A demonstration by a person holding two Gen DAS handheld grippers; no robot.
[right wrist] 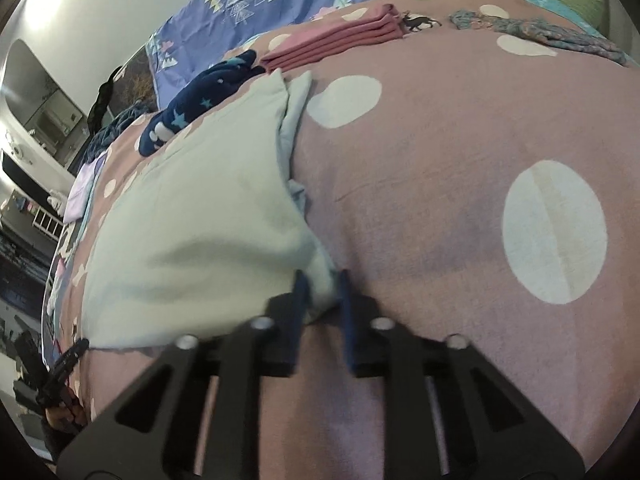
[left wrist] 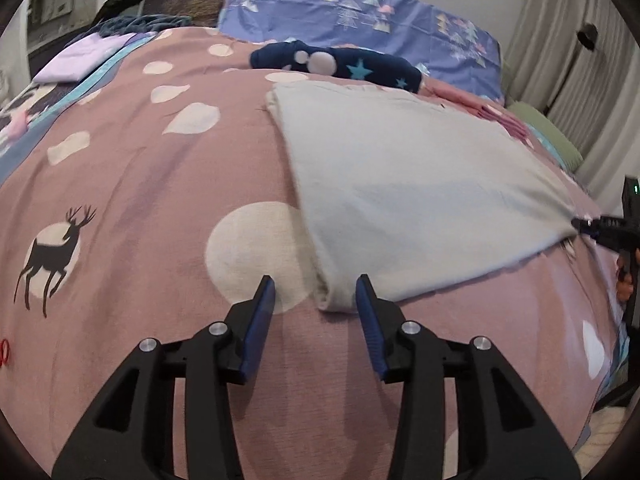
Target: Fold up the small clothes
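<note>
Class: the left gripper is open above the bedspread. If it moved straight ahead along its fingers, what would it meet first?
Most likely the near folded corner of the pale green garment, just ahead of the left gripper, though its height above the pink bedspread is unclear.

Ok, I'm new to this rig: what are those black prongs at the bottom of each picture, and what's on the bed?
The prongs are two-finger grippers a person holds, each carrying its own fisheye camera. The left-wrist view shows the left gripper open, its fingers either side of the near corner of the pale mint folded garment. The right gripper has closed on another corner of it. They rest on a pink polka-dot bedspread, with a navy star-print garment and a stack of folded pink cloths beyond.
</note>
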